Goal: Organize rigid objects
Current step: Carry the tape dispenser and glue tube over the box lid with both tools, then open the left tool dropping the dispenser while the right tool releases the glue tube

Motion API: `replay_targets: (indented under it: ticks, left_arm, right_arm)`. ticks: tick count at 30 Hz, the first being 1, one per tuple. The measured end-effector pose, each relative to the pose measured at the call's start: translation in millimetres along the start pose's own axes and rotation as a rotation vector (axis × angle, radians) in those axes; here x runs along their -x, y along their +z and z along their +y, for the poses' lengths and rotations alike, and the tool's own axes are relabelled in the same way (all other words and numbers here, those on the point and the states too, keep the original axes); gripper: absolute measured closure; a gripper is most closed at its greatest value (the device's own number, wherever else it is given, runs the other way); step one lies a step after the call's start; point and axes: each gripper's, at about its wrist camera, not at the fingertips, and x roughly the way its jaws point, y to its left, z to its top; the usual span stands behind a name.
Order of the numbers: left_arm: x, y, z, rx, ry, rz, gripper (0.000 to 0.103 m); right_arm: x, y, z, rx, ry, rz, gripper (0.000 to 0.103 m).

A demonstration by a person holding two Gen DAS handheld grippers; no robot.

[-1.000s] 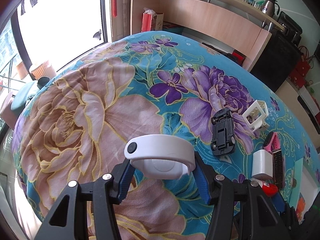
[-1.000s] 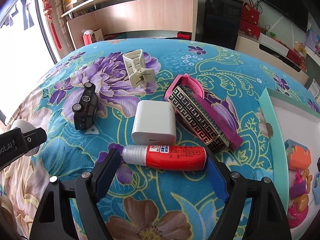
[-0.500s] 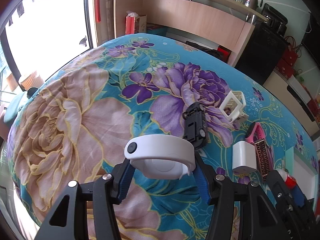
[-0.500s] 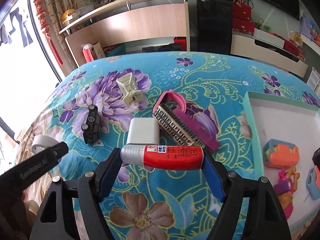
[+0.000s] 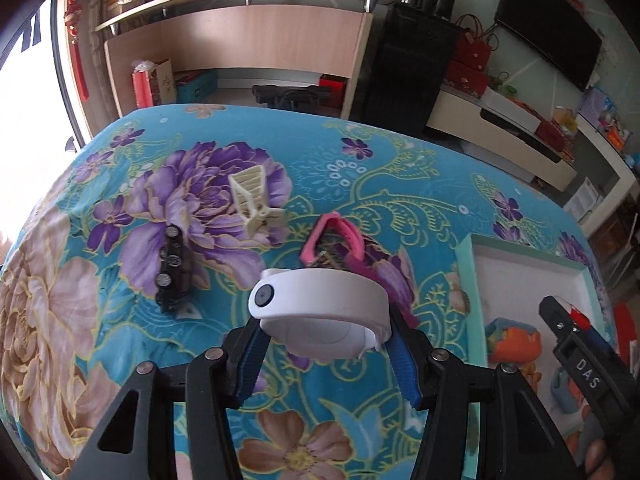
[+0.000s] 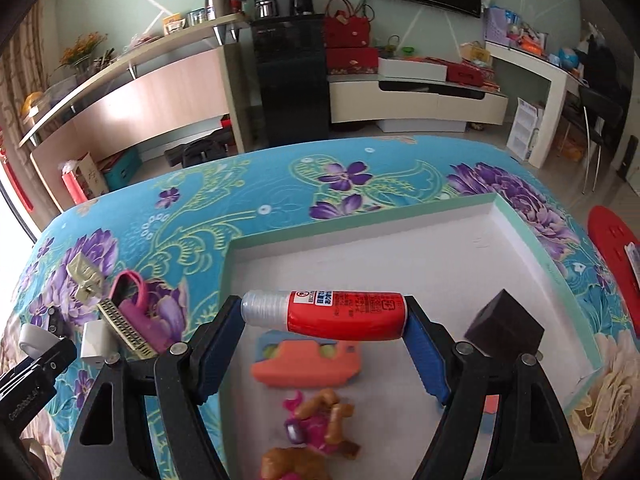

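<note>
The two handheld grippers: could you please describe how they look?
Both the left gripper and right gripper are matte black plastic with triangular cut-outs, silver screws and ribbed blue pads. White lettering marks the bodies. No cables or sleeves show.

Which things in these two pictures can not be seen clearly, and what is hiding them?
- White charger, right wrist view: partly behind the patterned comb; in the left wrist view the white band hides it.
- Toys in the tray, left wrist view: covered by the right tool.
- Brown and pink toy, right wrist view: blurred, cut off by the bottom edge.
</note>
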Motion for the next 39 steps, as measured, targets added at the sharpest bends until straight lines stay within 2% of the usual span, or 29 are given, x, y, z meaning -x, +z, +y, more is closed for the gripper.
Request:
replay_targets:
  ticks: [5, 10, 16, 24, 29, 33, 39]
  left_arm:
    - [-4.2, 11.3, -56.6, -0.127, -0.033, 0.0, 0.044]
    - [-17.7, 22.7, -99.1, -0.192, -0.065, 0.005, 0.044]
    - [-38.4, 22.9, -132.8, -0.244, -0.074, 0.03, 0.044]
    - [-60.4, 15.6, -151.9, -0.268, -0.052, 0.071, 0.043]
    - [-64.4, 15.0, -158.5, -0.287, -0.026, 0.064, 0.042]
    - [-63.1, 16.1, -154.0, -0.266, -0.015, 0.061, 0.028]
    - [-58.6, 17.2, -148.2, -0.244, -0.015, 0.063, 0.027]
  right_arm:
    - [-12.6, -1.5, -26.5, -0.059, -0.003, 0.041, 0.024]
    - [-14.7, -2.4, -42.9, -0.084, -0.036, 0.046, 0.024]
    - [-16.8, -2.9, -60.6, -0.125, -0.061, 0.055, 0.024]
    - [-19.0, -4.3, -85.1, -0.187, -0.079, 0.069, 0.024]
    - [-19.9, -5.1, -90.5, -0.204, -0.078, 0.076, 0.024]
    - [-20.1, -5.4, -92.6, -0.214, -0.073, 0.077, 0.024]
    - [-18.7, -4.3, -90.9, -0.213, -0.064, 0.073, 0.024]
